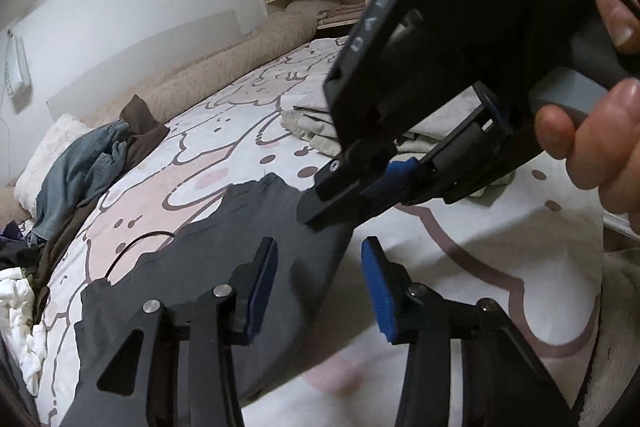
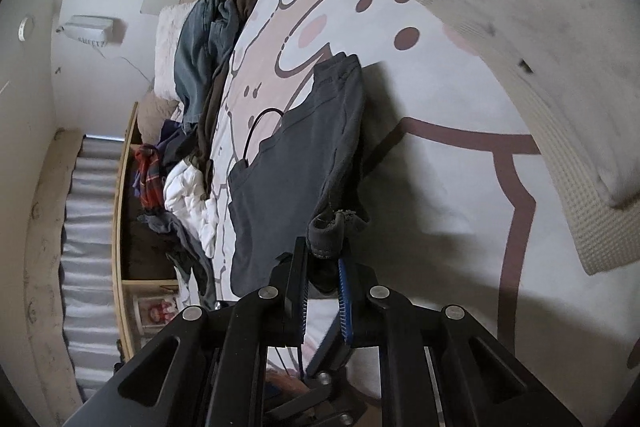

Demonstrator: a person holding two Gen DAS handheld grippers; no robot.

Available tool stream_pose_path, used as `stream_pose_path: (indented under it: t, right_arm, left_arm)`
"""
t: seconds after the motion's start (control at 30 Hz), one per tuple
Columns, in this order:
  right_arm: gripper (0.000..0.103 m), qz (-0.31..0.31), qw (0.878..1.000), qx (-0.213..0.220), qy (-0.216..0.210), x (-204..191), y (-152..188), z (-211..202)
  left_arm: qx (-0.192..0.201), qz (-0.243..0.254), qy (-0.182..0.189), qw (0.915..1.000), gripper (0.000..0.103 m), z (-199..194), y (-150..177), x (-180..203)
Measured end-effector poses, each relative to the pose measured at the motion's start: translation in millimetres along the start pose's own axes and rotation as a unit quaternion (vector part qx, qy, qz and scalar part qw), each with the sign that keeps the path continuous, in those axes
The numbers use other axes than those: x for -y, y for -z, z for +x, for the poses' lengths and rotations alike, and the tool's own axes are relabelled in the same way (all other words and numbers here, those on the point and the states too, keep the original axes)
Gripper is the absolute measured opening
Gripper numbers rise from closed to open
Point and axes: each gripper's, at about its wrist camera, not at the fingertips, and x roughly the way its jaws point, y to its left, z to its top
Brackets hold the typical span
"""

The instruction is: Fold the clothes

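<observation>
Between your right fingers (image 2: 323, 281) a bunched corner of the dark grey garment (image 2: 296, 163) is clamped, the cloth bulging out past the fingertips; from there the garment runs away from the fingers and lies mostly flat on the cartoon-print bedsheet (image 2: 440, 167). Your left fingers (image 1: 318, 273) stand apart with nothing between them, hovering over the same garment's near edge.

Risks, as judged:
- The hold is on a thick roll near the tips. A sharp pull could slip it free and drop the corner mid-fold.
- With only one corner held, the cloth could drag and wrinkle instead of folding squarely.
- A black cord loop (image 2: 256, 131) shows at the garment's far edge and could snag or get folded in.
- In the left wrist view, your right tool sits just ahead of the left fingers, so a hasty closing could catch it.

Count: two grippers, one dark grey garment in work, one stack of folded pale cloth (image 1: 308, 125) beyond the right tool, one heap of loose clothes (image 2: 200, 75) to the fingers' left, pieces not separable.
</observation>
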Motion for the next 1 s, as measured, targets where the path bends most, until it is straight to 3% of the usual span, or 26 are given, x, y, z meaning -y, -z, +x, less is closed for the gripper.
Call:
stream_pose_path:
  t: [0.1,0.17,0.23,0.43,0.47,0.5,0.53,0.6,0.67,0.77,0.83,0.9,1.0]
  right_arm:
    - [0.014,0.000,1.000,-0.009,0.000,-2,-1,2]
    - [0.014,-0.001,1.000,-0.014,-0.001,-4,-2,4]
    - [0.014,-0.003,1.000,-0.017,-0.001,-7,-2,6]
    - [0.018,-0.040,0.999,-0.003,0.019,-21,-2,1]
    - [0.045,-0.048,0.999,0.004,0.024,-24,-3,-3]
    - [0.093,-0.056,0.998,0.016,0.029,-28,-4,-7]
    - [0.103,-0.064,0.997,0.038,0.032,-31,-7,-14]
    - [0.103,-0.083,0.993,0.081,0.035,-38,-16,-27]
    - [0.103,-0.071,0.994,0.082,0.033,-37,-37,-29]
    - [0.102,-0.053,0.996,0.054,0.050,-32,-69,-12]
    - [0.096,-0.056,0.995,0.032,0.076,-31,-89,6]
    - [0.083,-0.060,0.993,-0.002,0.097,-27,-108,29]
    - [0.077,-0.074,0.988,-0.043,0.126,-24,-125,62]
  left_arm:
    - [-0.004,0.002,-0.009,0.9999,0.042,8,0,1]
    - [-0.012,-0.002,-0.009,0.9999,0.019,14,1,0]
    - [-0.021,-0.014,-0.004,0.9997,0.010,19,2,-4]
    - [-0.023,-0.073,0.013,0.9970,0.005,18,4,-27]
    - [-0.022,-0.084,0.016,0.9961,0.005,17,5,-32]
    - [-0.021,-0.095,0.019,0.9951,0.005,16,5,-36]
    - [-0.020,-0.106,0.022,0.9939,0.005,15,5,-40]
    - [-0.019,-0.128,0.028,0.9913,0.005,13,6,-49]
    - [-0.017,-0.149,0.033,0.9881,0.005,11,6,-57]
    - [-0.010,-0.164,0.039,0.9856,0.005,5,6,-63]
    - [-0.006,-0.164,0.041,0.9857,0.005,1,6,-62]
    - [-0.004,-0.162,0.044,0.9857,0.005,0,6,-62]
    - [-0.003,-0.160,0.046,0.9861,0.005,2,5,-62]
